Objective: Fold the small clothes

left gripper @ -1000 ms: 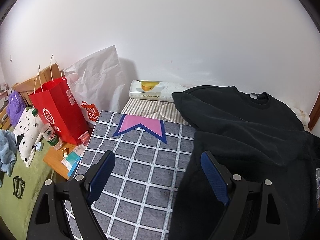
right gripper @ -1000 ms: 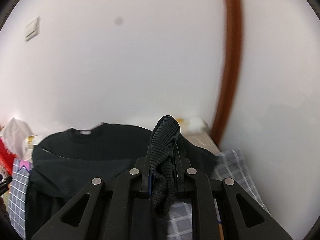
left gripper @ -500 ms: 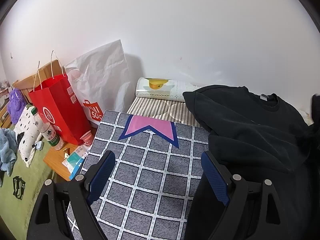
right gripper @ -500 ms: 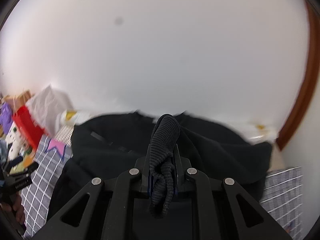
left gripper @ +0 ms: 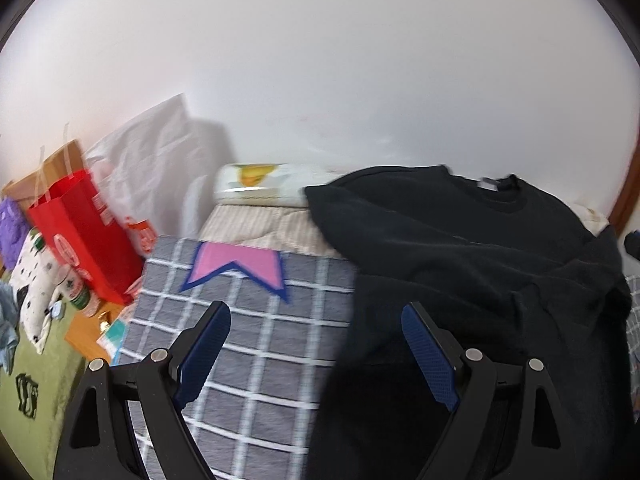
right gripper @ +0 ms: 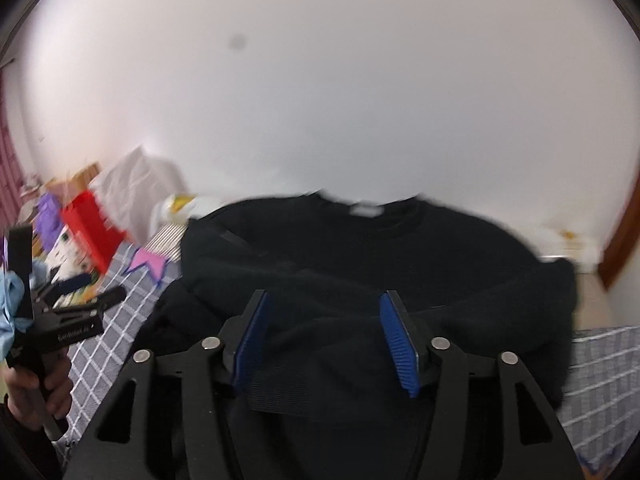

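Observation:
A black sweatshirt (left gripper: 460, 248) lies on the grey checked blanket (left gripper: 256, 344), collar toward the wall, with both sleeves laid across its body. It also shows in the right wrist view (right gripper: 360, 252). My left gripper (left gripper: 316, 320) is open and empty, over the sweatshirt's left edge. My right gripper (right gripper: 324, 312) is open and empty just above the sweatshirt; a ribbed cuff (right gripper: 280, 392) lies below its jaws. The left gripper (right gripper: 80, 312) also shows at the left of the right wrist view.
A red paper bag (left gripper: 80, 236) and a white bag (left gripper: 160, 176) stand left of the bed. A pillow (left gripper: 256, 184) lies by the wall. A bottle (left gripper: 76, 292), a spotted cloth (left gripper: 36, 292) and a wooden stool (left gripper: 88, 336) sit lower left.
My right gripper has opened and let go of the ribbed cuff, which now lies on the sweatshirt. It swung left over the garment. The left gripper stayed open and shifted a little.

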Tool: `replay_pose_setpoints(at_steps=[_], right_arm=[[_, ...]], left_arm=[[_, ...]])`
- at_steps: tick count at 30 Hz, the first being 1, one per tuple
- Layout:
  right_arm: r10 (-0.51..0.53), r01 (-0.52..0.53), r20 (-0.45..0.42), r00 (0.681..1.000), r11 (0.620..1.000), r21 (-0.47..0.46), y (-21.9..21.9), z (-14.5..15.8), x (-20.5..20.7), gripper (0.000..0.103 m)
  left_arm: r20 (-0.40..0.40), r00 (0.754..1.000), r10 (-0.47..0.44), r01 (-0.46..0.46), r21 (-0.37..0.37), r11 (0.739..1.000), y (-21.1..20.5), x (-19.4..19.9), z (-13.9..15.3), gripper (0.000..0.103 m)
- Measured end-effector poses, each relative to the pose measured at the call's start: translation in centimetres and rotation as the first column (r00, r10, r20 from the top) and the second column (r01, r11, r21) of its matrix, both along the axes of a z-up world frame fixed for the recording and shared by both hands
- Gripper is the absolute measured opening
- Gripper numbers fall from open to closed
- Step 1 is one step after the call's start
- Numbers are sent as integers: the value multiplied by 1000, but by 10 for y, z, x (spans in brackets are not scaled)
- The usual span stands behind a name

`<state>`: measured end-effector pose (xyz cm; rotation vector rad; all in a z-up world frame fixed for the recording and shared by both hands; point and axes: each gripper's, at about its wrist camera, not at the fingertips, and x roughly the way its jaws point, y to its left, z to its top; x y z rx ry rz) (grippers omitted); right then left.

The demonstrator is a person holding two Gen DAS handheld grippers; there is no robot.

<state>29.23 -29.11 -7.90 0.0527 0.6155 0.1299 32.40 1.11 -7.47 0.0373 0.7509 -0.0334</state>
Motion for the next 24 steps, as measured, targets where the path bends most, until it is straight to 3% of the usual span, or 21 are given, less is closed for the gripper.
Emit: replay_pose_setpoints(at_steps=[5, 10, 16, 24], right_arm=[[-160, 159, 2, 987, 985, -69, -66, 1, -26, 57], [-256, 252, -55, 965, 965, -73, -123, -24, -50, 57], [-310, 301, -93, 946, 949, -99, -161, -59, -69, 57], [-320, 316, -128, 939, 947, -55, -185, -91, -61, 57]], left_arm=[[1, 995, -98, 98, -39, 994, -43, -5, 4, 87], [-29, 980, -197, 195, -63, 979, -93, -7, -7, 87], [-57, 966, -251, 249, -32, 968, -136, -2, -24, 86], [-115, 956, -270, 269, -28, 963, -162, 14, -49, 69]])
